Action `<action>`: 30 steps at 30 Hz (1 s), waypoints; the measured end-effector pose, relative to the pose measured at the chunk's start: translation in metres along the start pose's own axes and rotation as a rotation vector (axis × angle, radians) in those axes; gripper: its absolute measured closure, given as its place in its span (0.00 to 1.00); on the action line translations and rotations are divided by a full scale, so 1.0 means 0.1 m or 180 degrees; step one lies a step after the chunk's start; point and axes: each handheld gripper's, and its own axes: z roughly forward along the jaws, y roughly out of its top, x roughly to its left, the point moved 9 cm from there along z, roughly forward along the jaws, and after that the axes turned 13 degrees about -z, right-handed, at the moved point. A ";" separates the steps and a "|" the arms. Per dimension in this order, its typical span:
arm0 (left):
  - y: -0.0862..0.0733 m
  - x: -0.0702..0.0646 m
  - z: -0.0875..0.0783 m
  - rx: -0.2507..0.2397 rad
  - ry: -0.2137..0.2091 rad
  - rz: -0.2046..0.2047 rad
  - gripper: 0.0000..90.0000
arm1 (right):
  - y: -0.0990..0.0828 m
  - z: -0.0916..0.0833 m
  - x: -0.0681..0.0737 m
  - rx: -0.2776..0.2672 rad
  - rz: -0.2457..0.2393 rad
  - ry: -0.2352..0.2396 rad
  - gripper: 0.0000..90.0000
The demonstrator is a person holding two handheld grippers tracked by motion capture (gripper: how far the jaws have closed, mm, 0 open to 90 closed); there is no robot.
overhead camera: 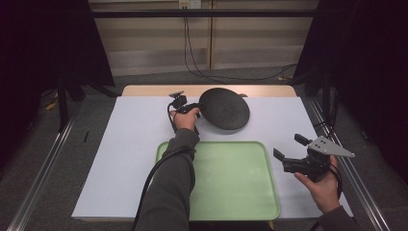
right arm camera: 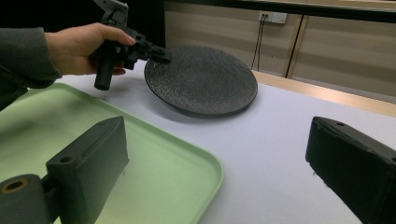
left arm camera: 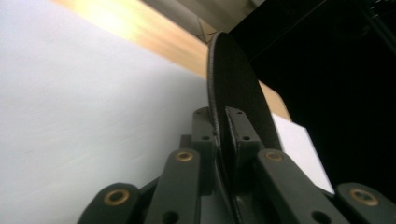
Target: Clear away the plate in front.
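Observation:
A round black textured plate (overhead camera: 226,108) sits at the back middle of the white table, tilted, with its left edge raised. My left gripper (overhead camera: 192,109) is shut on that left rim. In the left gripper view its jaws (left arm camera: 219,122) clamp the plate's edge (left arm camera: 236,84) from both sides. The right gripper view shows the plate (right arm camera: 203,79) with the left gripper (right arm camera: 159,53) pinching its rim. My right gripper (overhead camera: 290,146) hovers open at the right of the green tray (overhead camera: 231,192), its jaws (right arm camera: 219,154) wide apart with nothing between them.
The tray (right arm camera: 154,154) lies empty at the front middle of the white sheet (overhead camera: 120,154). A wooden table edge (overhead camera: 154,90) runs along the back. Metal rails (overhead camera: 43,163) flank the table on the floor, and cables (overhead camera: 192,57) hang behind.

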 end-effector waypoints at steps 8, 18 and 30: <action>0.02 -0.25 -0.04 0.0068 -0.0015 0.0154 0.97 | 0.00 0.00 -0.01 0.0001 -0.0007 -0.0005 0.05; 0.12 -0.37 -0.13 0.0105 0.0005 0.0209 0.95 | -0.01 0.01 -0.02 0.0020 -0.0002 -0.0004 0.04; 0.25 -0.52 -0.44 0.0197 0.0005 0.0294 0.95 | 0.00 0.00 -0.02 -0.0004 -0.0012 -0.0036 0.03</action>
